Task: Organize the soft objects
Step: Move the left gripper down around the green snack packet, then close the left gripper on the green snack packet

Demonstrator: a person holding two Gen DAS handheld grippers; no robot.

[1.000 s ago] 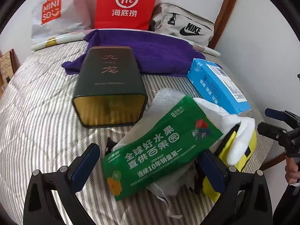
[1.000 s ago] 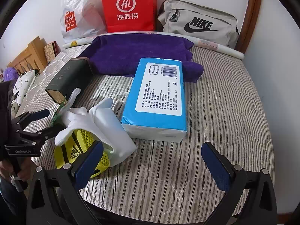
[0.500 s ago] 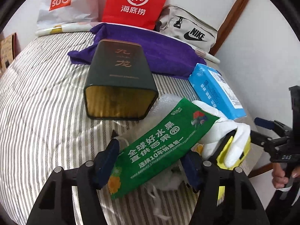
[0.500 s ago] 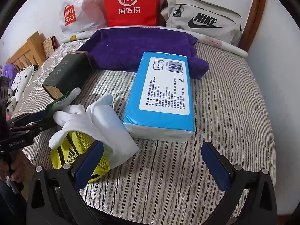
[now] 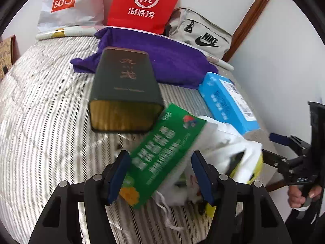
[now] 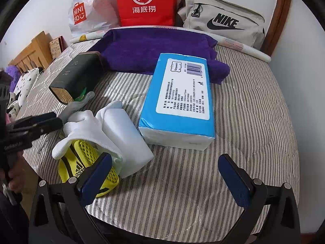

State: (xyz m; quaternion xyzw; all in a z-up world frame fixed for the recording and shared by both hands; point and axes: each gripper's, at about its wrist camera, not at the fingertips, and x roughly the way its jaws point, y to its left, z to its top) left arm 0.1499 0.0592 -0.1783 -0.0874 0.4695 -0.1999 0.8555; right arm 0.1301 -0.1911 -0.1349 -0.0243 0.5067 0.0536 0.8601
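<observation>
My left gripper (image 5: 160,174) is shut on the near end of a green printed packet (image 5: 166,148) wrapped in white foam netting; the packet is blurred and tilts up off the bed. White gloves (image 6: 113,130) lie in a heap just right of it, over a yellow mesh Adidas item (image 6: 85,162). A blue tissue pack (image 6: 180,99) lies flat in the middle of the bed, with a purple towel (image 6: 154,50) behind it. My right gripper (image 6: 164,174) is open near the front edge with nothing between its fingers; its left finger hangs over the yellow item.
A dark green tin box (image 5: 126,89) lies on its side behind the packet. Against the wall stand a red paper bag (image 6: 145,2), a Miniso plastic bag (image 5: 69,2) and a grey Nike bag (image 6: 221,22). The striped mattress (image 6: 254,122) ends at the wall on the right.
My left gripper went from wide open to shut on the green packet, and the packet's end has risen and tilted. The right gripper has stayed put.
</observation>
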